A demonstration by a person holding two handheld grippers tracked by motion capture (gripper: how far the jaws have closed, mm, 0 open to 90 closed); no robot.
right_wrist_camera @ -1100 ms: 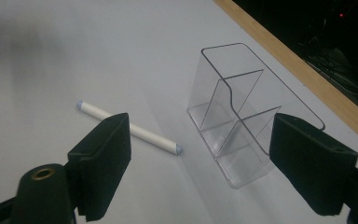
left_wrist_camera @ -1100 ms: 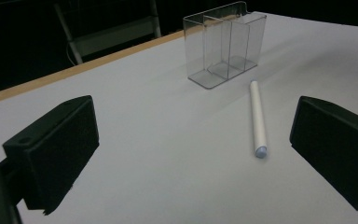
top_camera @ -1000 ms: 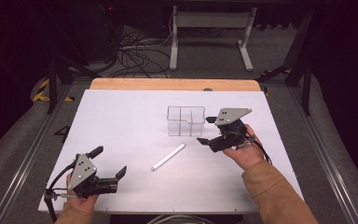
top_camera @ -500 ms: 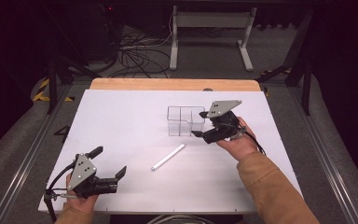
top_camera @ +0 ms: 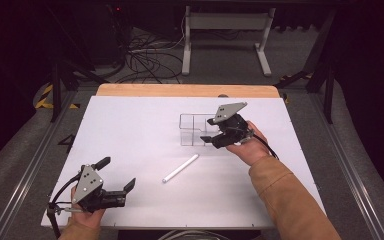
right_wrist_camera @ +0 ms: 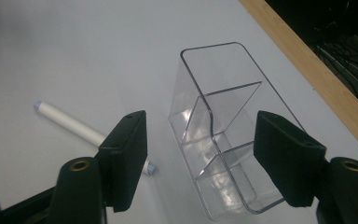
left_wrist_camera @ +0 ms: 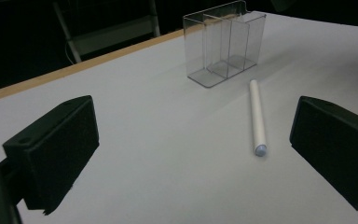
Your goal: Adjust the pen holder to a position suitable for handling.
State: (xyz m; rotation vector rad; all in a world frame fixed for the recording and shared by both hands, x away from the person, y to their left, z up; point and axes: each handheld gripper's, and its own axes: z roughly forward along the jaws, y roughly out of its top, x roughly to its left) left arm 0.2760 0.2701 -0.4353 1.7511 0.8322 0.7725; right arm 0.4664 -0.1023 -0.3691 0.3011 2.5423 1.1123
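Jaws on the left gripper stand spread wide with nothing between them, low at the near left corner of the table, pointing toward the middle. Ahead of it lies the pen, a white stick flat on the bare surface, well apart from both tools and just short of the holder. That holder is a clear plastic box with upright partitions, standing toward the far side of the table; all its compartments look empty, though the clear walls make the far one hard to read. The right gripper hangs at the holder's right end, tilted down, its jaws parted on either side of the near wall and not pinching it as far as the right gripper view shows. The step in hand looks like taking hold of the holder, perhaps to steady it. The next move likely calls for lowering the right jaws over the wall and closing gently, since thin plastic may slip or tip, while the left reaches forward for the pen.
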